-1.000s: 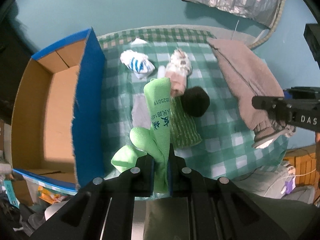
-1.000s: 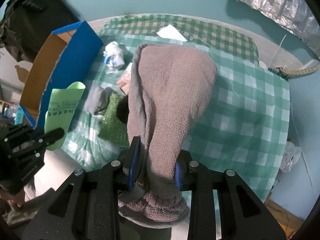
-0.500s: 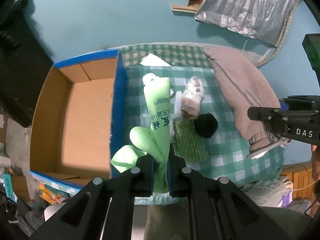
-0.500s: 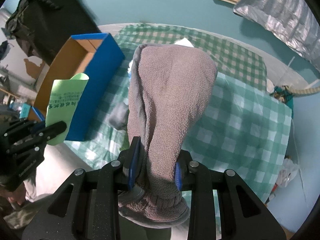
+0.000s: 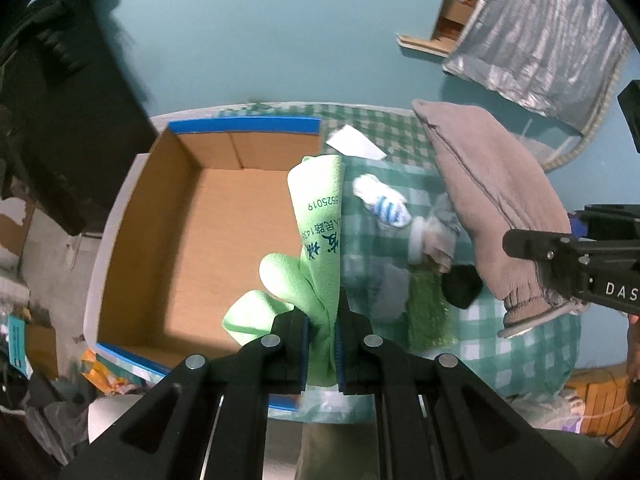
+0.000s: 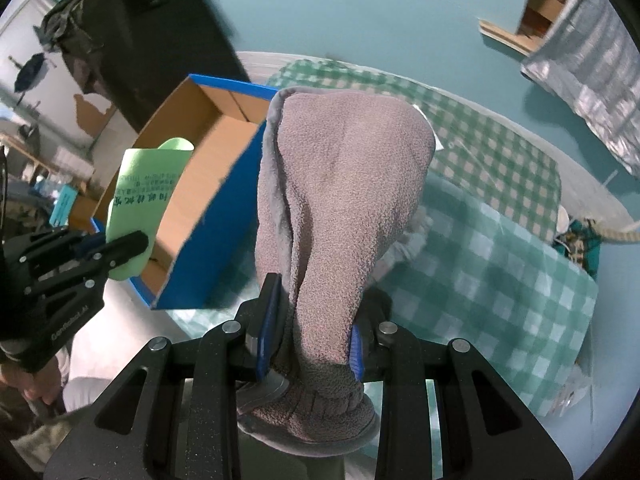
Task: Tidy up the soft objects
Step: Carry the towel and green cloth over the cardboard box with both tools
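My left gripper (image 5: pixel 322 320) is shut on a light green cloth (image 5: pixel 318 232) with blue printed text, held high over the right wall of the open cardboard box (image 5: pixel 208 232) with blue edges. My right gripper (image 6: pixel 314 332) is shut on a grey-brown fleece towel (image 6: pixel 340 200) that hangs above the table. The towel (image 5: pixel 496 208) and the right gripper (image 5: pixel 568 256) show at the right of the left wrist view. The green cloth (image 6: pixel 144 192) and the box (image 6: pixel 200 168) show at the left of the right wrist view.
On the green checked tablecloth (image 5: pixel 532 344) lie a white-and-blue striped bundle (image 5: pixel 384 202), a pale bundle (image 5: pixel 436 236), a black ball (image 5: pixel 462 290), a dark green textured cloth (image 5: pixel 430 312), a grey cloth (image 5: pixel 386 294) and a white paper (image 5: pixel 354 144). A dark cabinet (image 5: pixel 60 128) stands left.
Both grippers have risen and swung left with their loads. The green cloth now hangs at the box's right wall, and the box has come further into both views.
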A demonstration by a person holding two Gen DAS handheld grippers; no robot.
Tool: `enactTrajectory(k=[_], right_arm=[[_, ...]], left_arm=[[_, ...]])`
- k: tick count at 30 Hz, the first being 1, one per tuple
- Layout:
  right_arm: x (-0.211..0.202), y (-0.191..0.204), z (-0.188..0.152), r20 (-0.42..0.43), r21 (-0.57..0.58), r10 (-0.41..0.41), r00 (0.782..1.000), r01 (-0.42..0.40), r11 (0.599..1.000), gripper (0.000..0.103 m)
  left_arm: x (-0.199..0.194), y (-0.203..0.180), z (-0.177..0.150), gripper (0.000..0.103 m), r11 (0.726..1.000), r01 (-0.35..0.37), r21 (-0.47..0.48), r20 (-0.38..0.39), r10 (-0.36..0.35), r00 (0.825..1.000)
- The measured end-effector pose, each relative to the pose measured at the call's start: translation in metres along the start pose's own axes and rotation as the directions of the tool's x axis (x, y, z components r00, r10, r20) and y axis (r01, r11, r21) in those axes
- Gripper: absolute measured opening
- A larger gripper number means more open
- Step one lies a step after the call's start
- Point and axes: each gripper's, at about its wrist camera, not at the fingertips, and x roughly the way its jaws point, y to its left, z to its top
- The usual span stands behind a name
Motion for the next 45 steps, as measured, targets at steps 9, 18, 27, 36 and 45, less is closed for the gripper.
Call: enactTrajectory(k=[9, 18, 27, 36, 45], right_arm=[[0.021, 0.044, 0.038, -0.01, -0.075, 0.025, 1.0, -0.026, 0.997, 0.028], [0.049, 0.095, 0.074, -0.031, -0.145, 0.06, 0.998, -0.064, 0.987, 0.028], [0.083, 0.135, 0.095, -0.073, -0.195, 0.061, 0.995, -0.074, 0.978, 0.028], [0.115, 0.16, 0.104, -0.128, -0.231, 0.054, 0.99, -0.083, 0.969, 0.028], [0.134, 0.169, 0.111, -0.151, -0.228, 0.025, 0.988, -0.059, 0.972, 0.045]], left_arm=[[0.003, 0.042, 0.003, 0.01, 0.996, -0.034, -0.078, 0.003, 0.034, 0.999], [0.011, 0.084, 0.008, 0.01, 0.989, -0.054, -0.138, -0.012, 0.053, 0.999], [0.022, 0.121, 0.01, 0.01, 0.982, -0.077, -0.175, -0.03, 0.073, 0.997], [0.038, 0.147, 0.007, 0.01, 0.971, -0.09, -0.224, -0.058, 0.079, 0.995], [0.048, 0.159, 0.006, 0.029, 0.964, -0.111, -0.241, -0.094, 0.091, 0.991]])
